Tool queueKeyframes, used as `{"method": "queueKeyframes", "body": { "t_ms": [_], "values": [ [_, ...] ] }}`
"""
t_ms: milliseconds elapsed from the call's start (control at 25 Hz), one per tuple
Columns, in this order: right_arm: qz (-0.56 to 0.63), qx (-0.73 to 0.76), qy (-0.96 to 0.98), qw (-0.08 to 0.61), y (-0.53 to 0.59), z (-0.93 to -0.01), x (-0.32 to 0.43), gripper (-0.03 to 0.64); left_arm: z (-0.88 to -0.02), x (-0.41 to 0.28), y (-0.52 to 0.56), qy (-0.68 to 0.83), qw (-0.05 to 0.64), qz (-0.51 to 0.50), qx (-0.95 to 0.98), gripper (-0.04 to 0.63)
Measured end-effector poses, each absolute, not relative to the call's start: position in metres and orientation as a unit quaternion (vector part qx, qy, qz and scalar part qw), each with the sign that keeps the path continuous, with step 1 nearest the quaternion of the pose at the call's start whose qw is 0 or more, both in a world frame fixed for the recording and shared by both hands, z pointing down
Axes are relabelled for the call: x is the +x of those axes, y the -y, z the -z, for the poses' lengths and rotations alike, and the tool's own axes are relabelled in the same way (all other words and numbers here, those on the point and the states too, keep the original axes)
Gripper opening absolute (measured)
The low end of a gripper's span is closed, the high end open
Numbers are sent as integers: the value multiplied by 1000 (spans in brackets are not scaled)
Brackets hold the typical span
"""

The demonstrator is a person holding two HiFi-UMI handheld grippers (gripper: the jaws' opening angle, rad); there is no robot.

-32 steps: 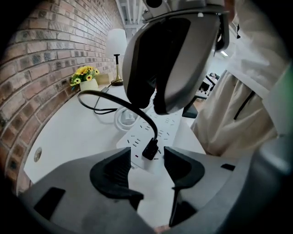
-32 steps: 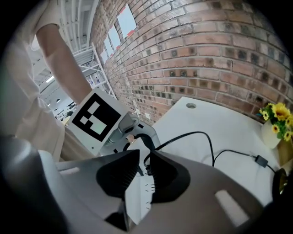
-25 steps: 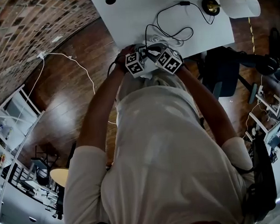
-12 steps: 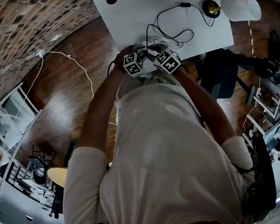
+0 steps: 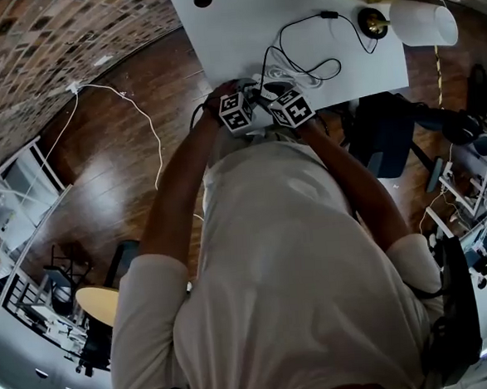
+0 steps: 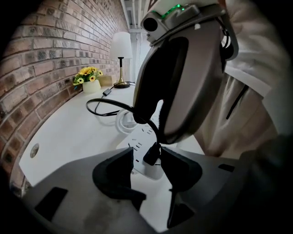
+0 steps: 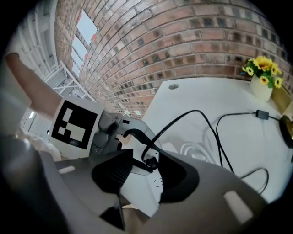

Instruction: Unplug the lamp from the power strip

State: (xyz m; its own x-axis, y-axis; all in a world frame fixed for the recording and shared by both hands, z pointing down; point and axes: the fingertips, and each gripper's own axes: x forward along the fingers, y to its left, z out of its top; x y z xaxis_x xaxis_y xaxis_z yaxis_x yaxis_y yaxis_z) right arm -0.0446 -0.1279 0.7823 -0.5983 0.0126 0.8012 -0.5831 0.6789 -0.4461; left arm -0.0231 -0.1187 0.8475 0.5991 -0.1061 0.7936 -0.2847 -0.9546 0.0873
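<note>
A white power strip (image 6: 142, 135) lies at the near edge of the white desk (image 5: 240, 23). My left gripper (image 6: 147, 160) is shut on its end, one pad on each side. The lamp's black plug (image 6: 151, 153) stands in that end, and its cord (image 5: 307, 35) loops back to the lamp (image 5: 418, 21) at the far right corner. My right gripper (image 7: 145, 167) straddles the plug (image 7: 149, 157) from the other side. Its jaws have just been opening, and they stand open with the plug between them. In the head view both grippers meet at the strip (image 5: 271, 88).
A coiled white cable (image 6: 121, 122) lies just behind the strip. Yellow flowers in a pot (image 7: 262, 77) stand by the brick wall (image 7: 183, 41). A dark office chair (image 5: 388, 125) sits right of the desk. A thin white cable (image 5: 138, 114) trails over the wooden floor.
The right gripper's marker cube has rolled a little. Both grippers stay together at the strip on the desk's near edge.
</note>
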Motion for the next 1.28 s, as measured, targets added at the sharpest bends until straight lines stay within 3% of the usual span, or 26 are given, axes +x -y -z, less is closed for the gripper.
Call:
{"method": "queueKeyframes", "body": {
  "t_ms": [80, 240, 360, 600, 1280],
  "values": [
    [-362, 164, 828, 395, 129, -779, -47, 112, -849, -23, 119, 109, 101, -437, 887, 184],
    [-337, 141, 841, 400, 128, -781, -52, 76, -847, -23, 115, 99, 107, -433, 889, 186],
    [-330, 131, 843, 404, 127, -784, -55, 42, -847, -21, 107, 77, 108, -433, 892, 284],
    [-329, 125, 846, 399, 124, -782, -56, 18, -848, -23, 118, 113, 122, -436, 884, 198],
    [-290, 138, 852, 414, 121, -779, -53, 9, -850, -23, 117, 119, 105, -446, 881, 202]
  ]
}}
